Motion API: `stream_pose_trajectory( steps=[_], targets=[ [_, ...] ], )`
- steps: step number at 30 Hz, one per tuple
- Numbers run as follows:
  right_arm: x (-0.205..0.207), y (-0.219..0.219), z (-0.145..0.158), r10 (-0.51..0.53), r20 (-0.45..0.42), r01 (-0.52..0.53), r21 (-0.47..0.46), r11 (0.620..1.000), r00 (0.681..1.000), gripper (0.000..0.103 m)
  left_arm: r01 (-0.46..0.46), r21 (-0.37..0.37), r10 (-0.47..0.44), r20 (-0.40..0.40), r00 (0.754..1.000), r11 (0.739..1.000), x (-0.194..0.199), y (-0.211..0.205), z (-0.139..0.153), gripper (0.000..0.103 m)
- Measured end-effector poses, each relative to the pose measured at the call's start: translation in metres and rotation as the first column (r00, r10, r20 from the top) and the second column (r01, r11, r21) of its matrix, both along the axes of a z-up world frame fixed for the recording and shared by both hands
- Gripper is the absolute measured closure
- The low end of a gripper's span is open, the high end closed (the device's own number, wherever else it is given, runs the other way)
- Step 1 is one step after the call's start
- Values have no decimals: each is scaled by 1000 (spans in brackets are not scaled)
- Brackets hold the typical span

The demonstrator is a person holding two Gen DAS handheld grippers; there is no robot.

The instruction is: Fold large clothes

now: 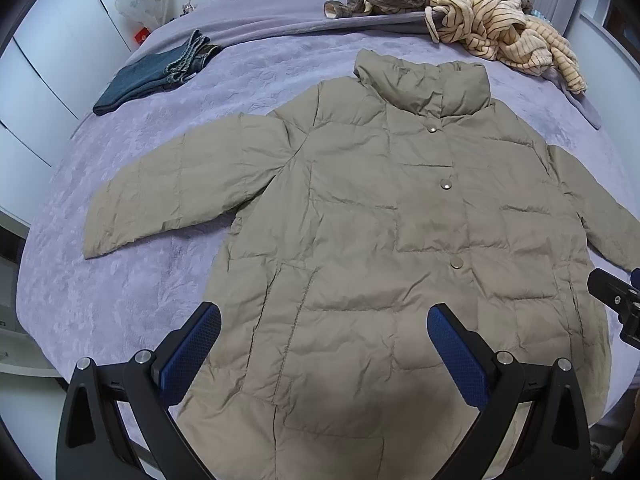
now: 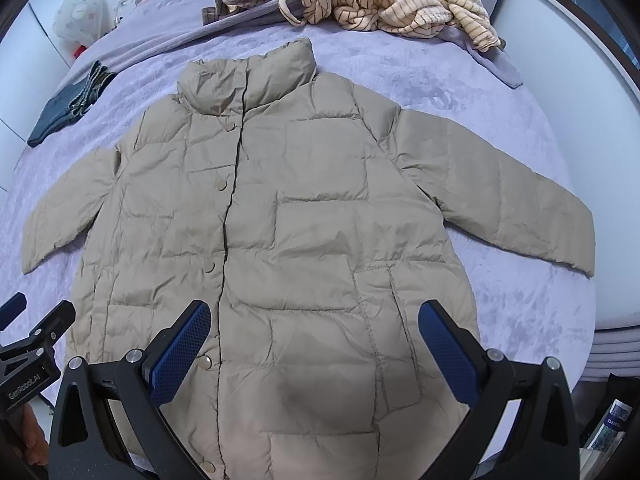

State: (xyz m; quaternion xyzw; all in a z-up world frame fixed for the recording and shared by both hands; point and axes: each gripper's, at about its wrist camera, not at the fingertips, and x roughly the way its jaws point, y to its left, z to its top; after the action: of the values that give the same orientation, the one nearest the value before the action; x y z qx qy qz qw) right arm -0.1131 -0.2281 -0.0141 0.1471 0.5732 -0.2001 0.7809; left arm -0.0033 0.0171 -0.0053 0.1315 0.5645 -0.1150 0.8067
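A beige puffer jacket (image 1: pixel 384 216) lies flat, front up and snapped shut, on a lavender bedspread (image 1: pixel 120 280), sleeves spread to each side. The left gripper (image 1: pixel 324 344) hovers above its lower hem, blue-padded fingers spread wide, holding nothing — the right gripper (image 2: pixel 316 340) does the same. Beyond the collar sit folded jeans (image 1: pixel 156 76) and a heap of striped and brown clothes (image 1: pixel 480 20).
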Motion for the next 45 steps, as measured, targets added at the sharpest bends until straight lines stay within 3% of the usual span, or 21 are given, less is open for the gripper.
stream_pose_trajectory(
  steps=[12, 19, 25, 29, 32, 36, 40, 41, 43, 45],
  targets=[
    [9, 14, -4, -8, -16, 8, 9, 1000, 1000, 0, 4, -33, -5, -36, 999, 999, 15, 25, -7, 0],
    [26, 42, -18, 29, -24, -27, 72, 997, 999, 0, -98, -163, 75, -143, 987, 982, 49, 74, -31, 0],
    [49, 76, -38, 77, -70, -67, 124, 990, 995, 0, -308, -290, 236, -258, 937, 906, 101, 149, -74, 0],
    [62, 97, -54, 103, -104, -88, 137, 987, 989, 0, -437, -386, 324, -324, 889, 812, 139, 197, -111, 0],
    [73, 112, -65, 123, -123, -106, 138, 985, 985, 0, -502, -420, 370, -359, 857, 756, 168, 225, -140, 0],
    [90, 128, -76, 145, -133, -126, 144, 982, 980, 0, -547, -431, 433, -340, 835, 718, 207, 255, -160, 0],
    [113, 139, -86, 149, -117, -131, 151, 980, 982, 0, -568, -436, 489, -290, 823, 698, 244, 281, -163, 0],
    [119, 141, -88, 149, -110, -131, 155, 979, 983, 0, -577, -431, 505, -279, 817, 694, 253, 286, -164, 5],
    [135, 147, -94, 151, -97, -134, 169, 976, 984, 0, -590, -406, 525, -269, 807, 698, 269, 296, -170, 30],
    [154, 154, -99, 156, -76, -139, 187, 972, 985, 0, -574, -410, 514, -257, 818, 709, 278, 305, -170, 85]
  ],
)
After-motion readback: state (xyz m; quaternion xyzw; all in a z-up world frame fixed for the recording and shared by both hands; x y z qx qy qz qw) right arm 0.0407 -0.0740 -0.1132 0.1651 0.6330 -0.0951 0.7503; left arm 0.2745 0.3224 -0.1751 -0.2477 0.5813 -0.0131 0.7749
